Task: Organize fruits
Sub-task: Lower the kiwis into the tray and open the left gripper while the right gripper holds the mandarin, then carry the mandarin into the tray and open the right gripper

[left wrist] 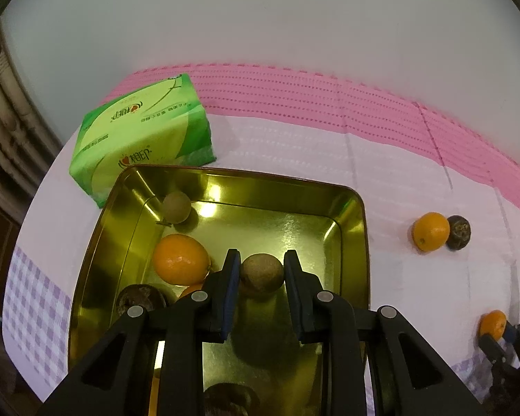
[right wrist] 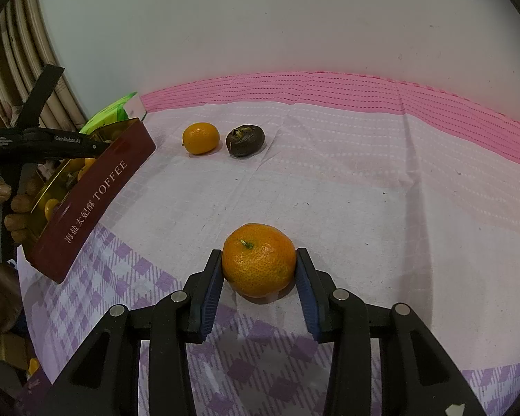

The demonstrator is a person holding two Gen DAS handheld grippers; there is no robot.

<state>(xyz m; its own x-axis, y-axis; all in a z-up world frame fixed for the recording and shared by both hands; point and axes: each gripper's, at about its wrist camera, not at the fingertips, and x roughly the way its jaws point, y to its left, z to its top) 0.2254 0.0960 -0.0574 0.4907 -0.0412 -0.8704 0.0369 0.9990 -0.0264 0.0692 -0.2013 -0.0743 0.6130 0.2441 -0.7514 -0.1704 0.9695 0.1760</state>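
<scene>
My left gripper (left wrist: pixel 262 270) is shut on a small brown round fruit (left wrist: pixel 262 275) and holds it above the gold tin (left wrist: pixel 358 228). The tin holds another brown fruit (left wrist: pixel 176 207), an orange (left wrist: pixel 181 259) and dark fruits (left wrist: pixel 140 297). My right gripper (right wrist: pixel 260 263) is shut on a mandarin (right wrist: pixel 259 260) that rests on the cloth. A second orange (right wrist: pixel 201 138) and a dark wrinkled fruit (right wrist: pixel 245 140) lie side by side further back; they also show in the left wrist view, the orange (left wrist: pixel 430 231) and the dark fruit (left wrist: pixel 459 232).
A green tissue pack (left wrist: pixel 142 135) stands behind the tin. The tin's red side reads TOFFEE (right wrist: pixel 93 194). The table is covered by a pink, white and purple checked cloth (right wrist: pixel 364 190). A white wall rises behind it.
</scene>
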